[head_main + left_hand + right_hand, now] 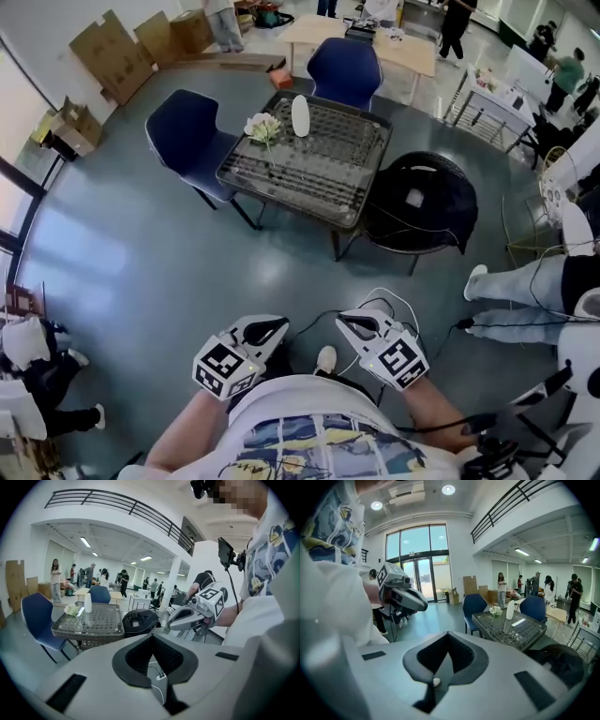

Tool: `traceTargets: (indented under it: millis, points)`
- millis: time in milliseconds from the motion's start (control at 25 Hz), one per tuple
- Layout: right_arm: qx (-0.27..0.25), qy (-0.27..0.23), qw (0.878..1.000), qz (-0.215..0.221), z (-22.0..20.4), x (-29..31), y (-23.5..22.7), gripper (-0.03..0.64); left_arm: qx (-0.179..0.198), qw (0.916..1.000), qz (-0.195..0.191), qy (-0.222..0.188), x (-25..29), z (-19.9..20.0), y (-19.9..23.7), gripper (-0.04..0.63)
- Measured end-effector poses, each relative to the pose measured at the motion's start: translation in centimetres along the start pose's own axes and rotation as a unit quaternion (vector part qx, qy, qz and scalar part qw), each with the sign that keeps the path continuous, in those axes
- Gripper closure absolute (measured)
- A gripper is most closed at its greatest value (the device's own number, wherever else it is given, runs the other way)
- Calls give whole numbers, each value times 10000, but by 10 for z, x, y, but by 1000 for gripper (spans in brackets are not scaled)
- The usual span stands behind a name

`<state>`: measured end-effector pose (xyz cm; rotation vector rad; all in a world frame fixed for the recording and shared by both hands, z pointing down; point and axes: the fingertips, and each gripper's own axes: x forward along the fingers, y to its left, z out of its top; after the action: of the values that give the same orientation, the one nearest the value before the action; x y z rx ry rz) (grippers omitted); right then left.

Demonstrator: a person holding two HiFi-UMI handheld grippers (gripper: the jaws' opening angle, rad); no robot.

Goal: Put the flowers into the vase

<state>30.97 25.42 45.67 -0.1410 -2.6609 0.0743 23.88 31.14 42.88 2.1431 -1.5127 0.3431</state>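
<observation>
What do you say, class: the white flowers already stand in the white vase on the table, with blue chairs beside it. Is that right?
Not quite. The flowers are not in the vase. They are on the table beside it, just to its left in the head view. The rest holds: the vase is white and stands on the table, with blue chairs beside it.

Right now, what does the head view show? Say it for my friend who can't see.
Seen from above, a person holds a left hand-held gripper and a right hand-held gripper, both shut and empty, across the floor from a table. On it lie white flowers beside an upright white vase.
</observation>
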Motion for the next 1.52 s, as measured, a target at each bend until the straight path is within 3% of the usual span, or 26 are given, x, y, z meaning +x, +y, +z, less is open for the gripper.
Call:
traceTargets:
  millis: [320, 640, 920, 1120, 1360, 1520]
  points:
    - [93, 74, 9999, 89, 50, 65, -7, 606, -191, 9997, -15, -177, -31, 7, 67, 586]
    - [104, 55, 9996, -243, 100, 166, -6, 604, -52, 9993, -342, -172, -68, 1, 163, 586]
    - [228, 189, 9990, -326, 107, 205, -5, 571, 11, 9990, -417, -165, -73, -8, 216, 584]
    - [361, 305, 9979, -452, 100, 204, -55, 561, -205, 9979, -581, -213, -24, 13, 232, 584]
    - [116, -19, 9994, -330, 123, 224, -135, 561, -303, 9994, -116, -133, 16, 49, 284, 579]
    - [150, -191, 9982, -545, 130, 218, -187, 561, -636, 9979, -8, -138, 49, 73, 327, 544]
